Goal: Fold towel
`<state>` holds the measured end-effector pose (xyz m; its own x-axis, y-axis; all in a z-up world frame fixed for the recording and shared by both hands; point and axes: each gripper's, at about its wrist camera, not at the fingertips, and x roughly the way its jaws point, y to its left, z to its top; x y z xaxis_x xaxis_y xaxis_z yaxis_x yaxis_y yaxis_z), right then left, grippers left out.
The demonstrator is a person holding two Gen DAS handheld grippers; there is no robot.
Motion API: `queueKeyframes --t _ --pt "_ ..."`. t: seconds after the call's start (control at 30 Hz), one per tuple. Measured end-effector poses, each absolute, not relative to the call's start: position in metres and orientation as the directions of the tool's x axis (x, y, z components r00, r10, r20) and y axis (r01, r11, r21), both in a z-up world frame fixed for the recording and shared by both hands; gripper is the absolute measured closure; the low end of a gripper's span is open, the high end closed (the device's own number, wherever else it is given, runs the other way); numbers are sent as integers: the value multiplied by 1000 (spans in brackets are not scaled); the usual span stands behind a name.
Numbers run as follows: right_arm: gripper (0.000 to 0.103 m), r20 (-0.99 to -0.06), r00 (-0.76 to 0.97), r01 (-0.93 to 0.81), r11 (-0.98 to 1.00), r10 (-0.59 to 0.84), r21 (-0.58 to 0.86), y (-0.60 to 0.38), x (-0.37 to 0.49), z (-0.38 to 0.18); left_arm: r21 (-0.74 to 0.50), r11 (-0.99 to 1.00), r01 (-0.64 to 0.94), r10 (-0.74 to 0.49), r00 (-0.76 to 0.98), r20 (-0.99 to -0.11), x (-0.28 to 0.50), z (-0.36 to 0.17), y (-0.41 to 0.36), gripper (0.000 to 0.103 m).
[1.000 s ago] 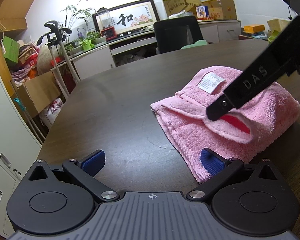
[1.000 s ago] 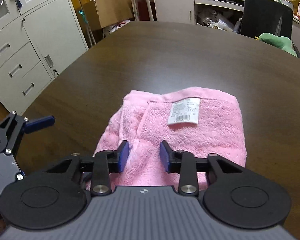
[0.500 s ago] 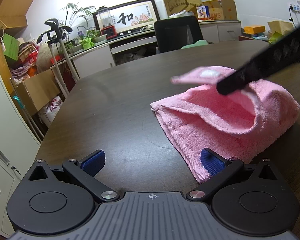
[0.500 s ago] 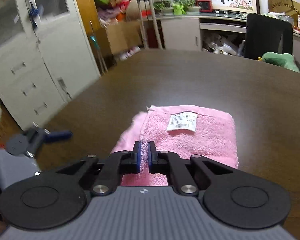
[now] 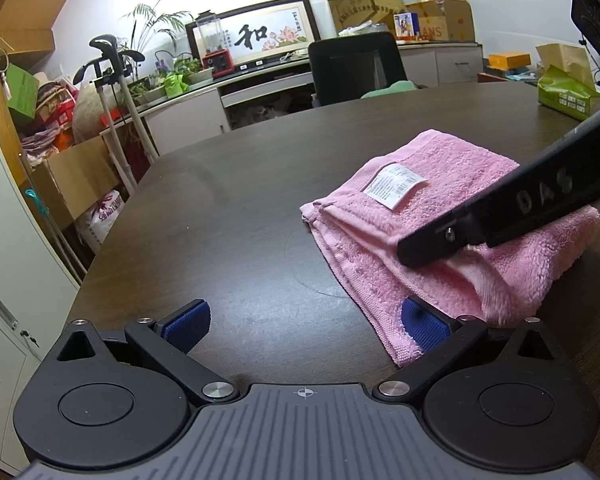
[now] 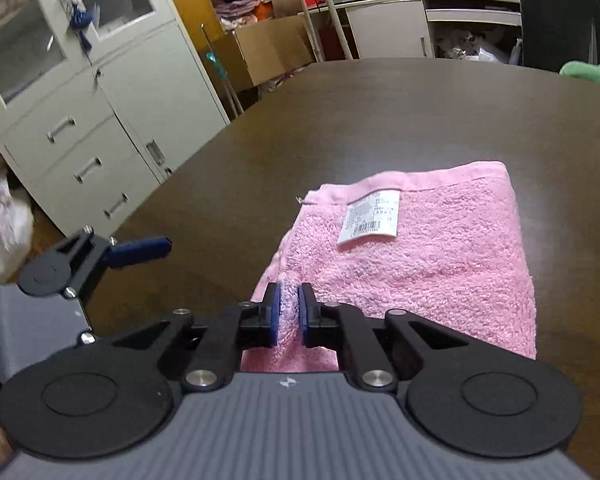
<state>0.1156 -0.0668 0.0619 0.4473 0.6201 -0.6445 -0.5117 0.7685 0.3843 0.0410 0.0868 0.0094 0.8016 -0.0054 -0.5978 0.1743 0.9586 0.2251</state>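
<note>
Plainly, the thin pinch of terry could slip free if the right gripper (image 6: 288, 312) pulls fast: its jaws are pressed on a small ridge of the folded pink terry towel (image 6: 432, 256) at its near-left corner and are easing apart. The towel lies on the dark wooden desk (image 5: 228, 216), toward its right side. The left gripper (image 5: 304, 322) is spread wide, one pad touching the towel's near corner.

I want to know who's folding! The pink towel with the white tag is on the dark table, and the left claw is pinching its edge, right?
Not quite: the right claw is pinching the pink towel, as the right wrist view shows. The left claw is wide open. The white tag and dark table are right.
</note>
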Motion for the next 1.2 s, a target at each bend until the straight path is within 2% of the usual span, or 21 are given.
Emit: queueKeyframes --t 0.2,0.27,0.33,0.37,0.53,0.7,0.83,1.0,1.1,1.17,1.2 --pt "79 -636 403 -485 743 658 461 -72 120 53 224 959 175 -7 803 -596 40 8 84 0" --pt "59 -619 387 -479 723 683 498 -75 122 54 226 958 176 -7 804 -595 40 9 84 0" --pt "47 -592 383 -479 701 709 529 -82 120 61 226 958 177 -8 804 -594 40 8 84 0" --pt "45 -583 387 -483 696 714 531 -84 118 66 224 958 177 -9 804 -595 40 8 84 0" --pt "44 -567 438 -574 702 698 421 -95 91 92 223 957 187 -16 799 -601 41 9 85 0" --pt "44 -610 536 -693 717 584 78 -90 48 100 213 952 218 -41 783 -621 40 12 93 0" --pt "41 -623 595 -762 601 507 -239 -71 9 93 217 950 223 -42 782 -622 37 11 93 0" --pt "38 -629 627 -769 490 459 -409 -39 -8 77 222 948 229 -44 785 -618 34 9 93 0" --pt "40 -626 664 -742 462 409 -485 -21 -5 68 214 949 231 -50 782 -621 33 9 95 0" --pt "52 -629 670 -736 466 395 -491 -16 1 65 213 949 233 -52 782 -622 32 10 98 0" --pt "55 -628 671 -735 470 395 -489 -15 3 64 213 949 233 -52 781 -622 32 10 99 0"
